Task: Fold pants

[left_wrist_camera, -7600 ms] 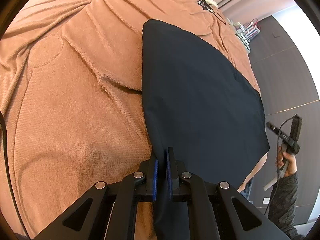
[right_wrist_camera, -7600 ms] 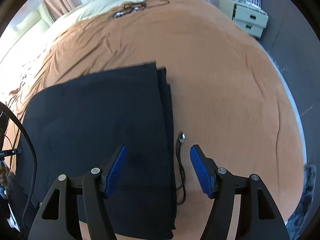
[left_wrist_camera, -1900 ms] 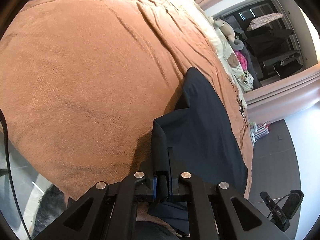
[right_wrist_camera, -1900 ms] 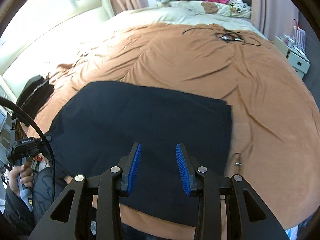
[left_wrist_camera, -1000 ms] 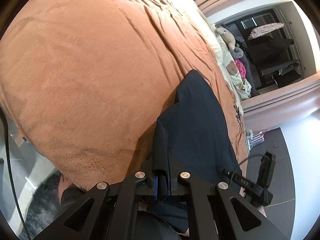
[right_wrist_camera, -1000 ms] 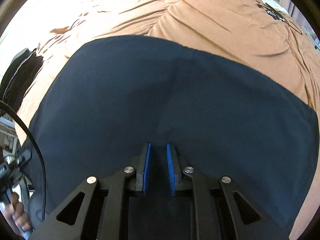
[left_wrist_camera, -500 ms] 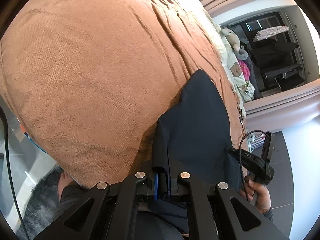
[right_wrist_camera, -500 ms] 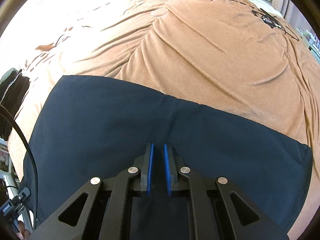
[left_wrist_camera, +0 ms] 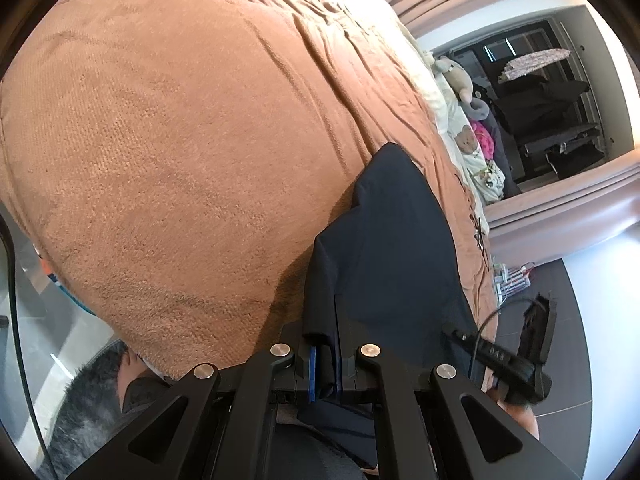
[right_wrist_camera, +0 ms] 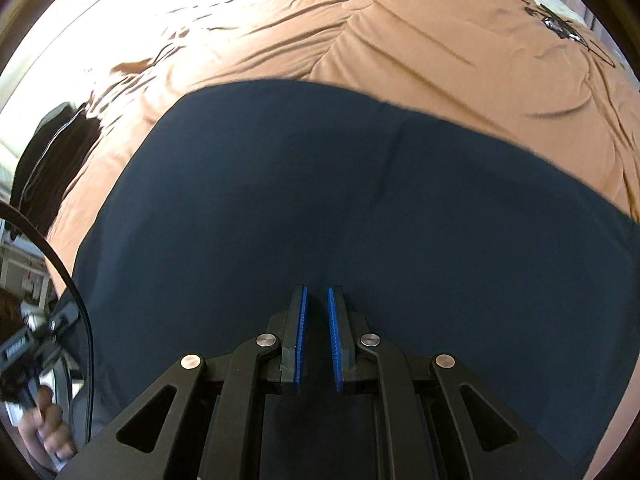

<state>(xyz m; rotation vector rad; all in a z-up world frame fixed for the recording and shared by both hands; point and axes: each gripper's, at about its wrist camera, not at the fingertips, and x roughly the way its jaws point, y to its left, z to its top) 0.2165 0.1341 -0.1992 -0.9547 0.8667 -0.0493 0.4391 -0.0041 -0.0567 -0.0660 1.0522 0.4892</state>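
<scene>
Now lying spread across the near part of the bed: dark navy pants (right_wrist_camera: 360, 200), folded into a broad flat panel, far edge running straight across the brown bedspread (right_wrist_camera: 400, 32), faint vertical crease showing near the middle. Seen from the left wrist view, same pants (left_wrist_camera: 400, 248) stretching away in a narrow dark strip, near edge lifting off the blanket and feeding up into the fingers.

Left gripper (left_wrist_camera: 325, 364) pinching a bunched fold of that near edge, blue pads pressed in tight on the fabric, cloth filling the gap and draping down beneath. Right gripper (right_wrist_camera: 316, 336) sitting low over the near hem, blue pads (right_wrist_camera: 301, 332) drawn almost together with only a slim slot left between; whether any cloth is caught in that slot, cannot tell, since dark fabric behind blends with it.

Reaching in at the right of the left wrist view: the other black handle (left_wrist_camera: 516, 360) with its cable, held in a hand at the pants' far side. Showing at the lower left of the right wrist view: a hand (right_wrist_camera: 44, 436) wrapped around a black handle, cable arcing above it.

Further out, bedspread (left_wrist_camera: 180, 140) rumpling in long ridges toward cream bedding, plush toys (left_wrist_camera: 460, 80) piled at the head of the bed, a black garment (right_wrist_camera: 48, 168) heaped at the left edge, thin black cords (right_wrist_camera: 560, 24) tangling on the far corner.
</scene>
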